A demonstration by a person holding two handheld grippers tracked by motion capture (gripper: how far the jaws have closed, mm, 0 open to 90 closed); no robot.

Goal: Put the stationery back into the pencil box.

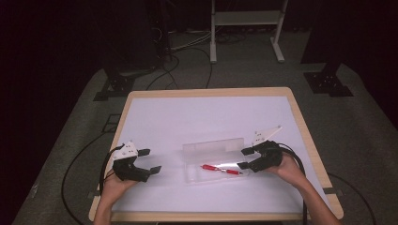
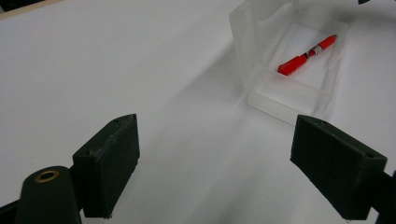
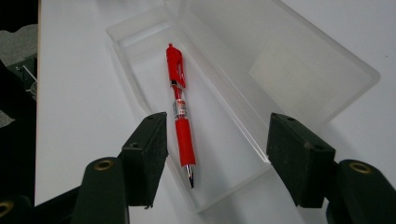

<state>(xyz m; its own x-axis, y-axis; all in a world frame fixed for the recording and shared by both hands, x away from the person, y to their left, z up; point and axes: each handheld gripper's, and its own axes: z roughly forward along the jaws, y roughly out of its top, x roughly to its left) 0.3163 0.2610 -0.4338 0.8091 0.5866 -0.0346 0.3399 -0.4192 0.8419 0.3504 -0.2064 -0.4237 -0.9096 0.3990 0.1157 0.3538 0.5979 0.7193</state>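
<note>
The red retractable pen [image 3: 181, 113] lies in the clear plastic case [image 3: 140, 28]; its barrel label is too small to read. Right gripper [image 3: 217, 154] and left gripper [image 2: 215, 158] both gape, released.

A red pen [image 3: 181, 116] lies flat inside a clear box [image 3: 140, 42], along its length, tip at one end; the box's lid stands open, apparently hinged.

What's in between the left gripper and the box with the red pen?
Nothing. In the left gripper view, bare white table runs from the open left gripper to the clear box holding the red pen. The high view agrees.
</note>
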